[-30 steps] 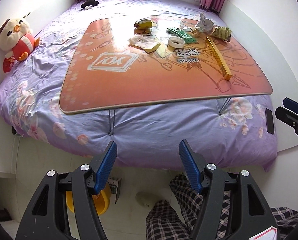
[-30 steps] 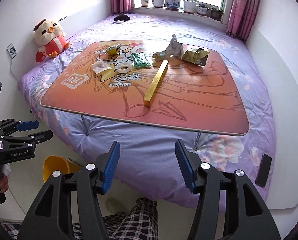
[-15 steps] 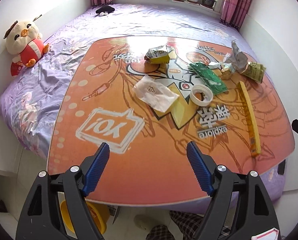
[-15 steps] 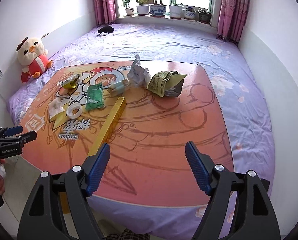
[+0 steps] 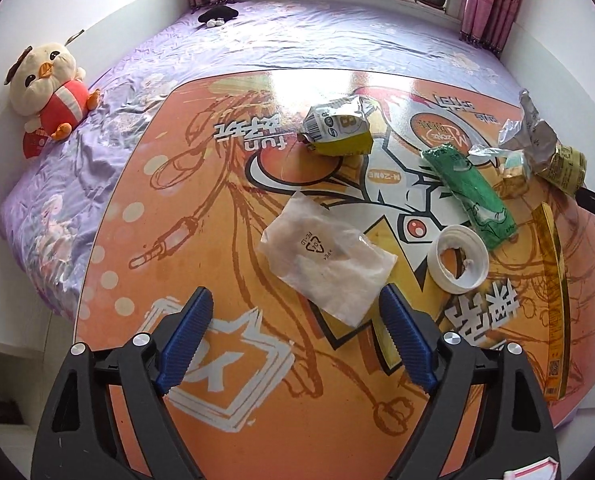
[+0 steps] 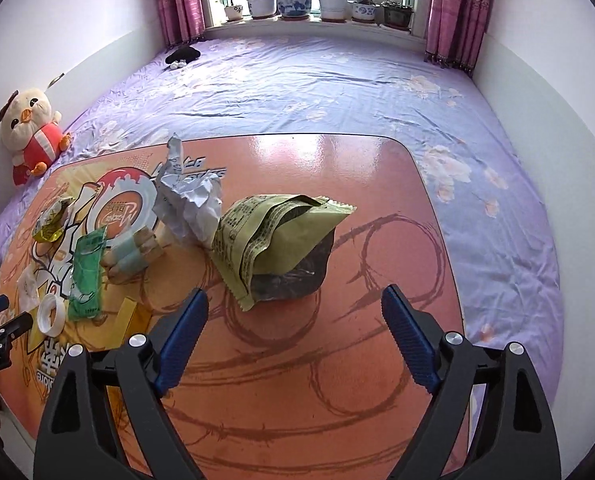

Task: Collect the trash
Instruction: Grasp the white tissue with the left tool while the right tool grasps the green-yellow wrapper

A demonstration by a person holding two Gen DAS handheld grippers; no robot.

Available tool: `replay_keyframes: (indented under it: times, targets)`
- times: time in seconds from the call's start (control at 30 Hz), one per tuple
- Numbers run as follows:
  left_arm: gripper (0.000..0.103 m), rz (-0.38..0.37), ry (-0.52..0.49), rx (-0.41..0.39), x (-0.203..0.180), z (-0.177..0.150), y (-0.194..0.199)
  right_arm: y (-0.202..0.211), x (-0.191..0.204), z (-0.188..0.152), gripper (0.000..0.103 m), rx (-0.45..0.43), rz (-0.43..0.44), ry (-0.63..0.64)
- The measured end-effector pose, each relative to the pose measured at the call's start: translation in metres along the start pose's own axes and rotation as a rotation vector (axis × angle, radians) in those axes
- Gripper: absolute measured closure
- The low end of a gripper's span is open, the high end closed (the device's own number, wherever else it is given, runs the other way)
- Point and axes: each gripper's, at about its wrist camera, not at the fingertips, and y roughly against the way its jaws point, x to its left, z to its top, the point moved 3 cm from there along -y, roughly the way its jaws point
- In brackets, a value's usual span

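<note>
Trash lies on the orange folding table (image 5: 225, 208). My left gripper (image 5: 293, 300) is open and empty, just short of a clear plastic bag (image 5: 325, 256). Beyond it lie a yellow snack packet (image 5: 337, 128), a green wrapper (image 5: 473, 196), a white tape ring (image 5: 461, 260) and a long yellow wrapper (image 5: 553, 292). My right gripper (image 6: 293, 300) is open and empty, just short of an olive-green snack bag (image 6: 277, 236). Crumpled white paper (image 6: 189, 208), a small taped bundle (image 6: 131, 252) and the green wrapper (image 6: 87, 276) lie to its left.
The table (image 6: 377, 208) stands on a bed with a purple floral sheet (image 6: 337, 88). A plush chick (image 5: 45, 88) sits by the left wall. Potted plants (image 6: 297, 4) line the windowsill. A dark object (image 6: 183, 56) lies on the sheet at the back.
Both grippers have moved forward and up from beside the bed to over the table. The trash now sits close in front of each. Both stay open.
</note>
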Motion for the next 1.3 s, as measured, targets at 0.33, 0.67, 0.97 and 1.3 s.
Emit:
replay_keyframes:
  times: [0.33,0.67,0.97,1.3]
  targets:
    - [0.014,-0.006,-0.004,-0.016,0.001,0.028,-0.015,-0.032,-0.003,0.027,0.015,0.001,0.008,0.023]
    - [0.024,-0.007,0.021,-0.034,0.001,0.033,-0.018,-0.036,-0.006,0.044,0.013,-0.04,0.069,-0.009]
    - [0.038,-0.013,0.009,-0.045,-0.005,0.033,-0.015,-0.046,-0.002,0.048,0.041,-0.018,0.117,0.042]
    - [0.085,-0.022,0.019,-0.043,0.002,0.034,-0.012,-0.03,0.003,0.039,0.049,-0.026,0.128,0.069]
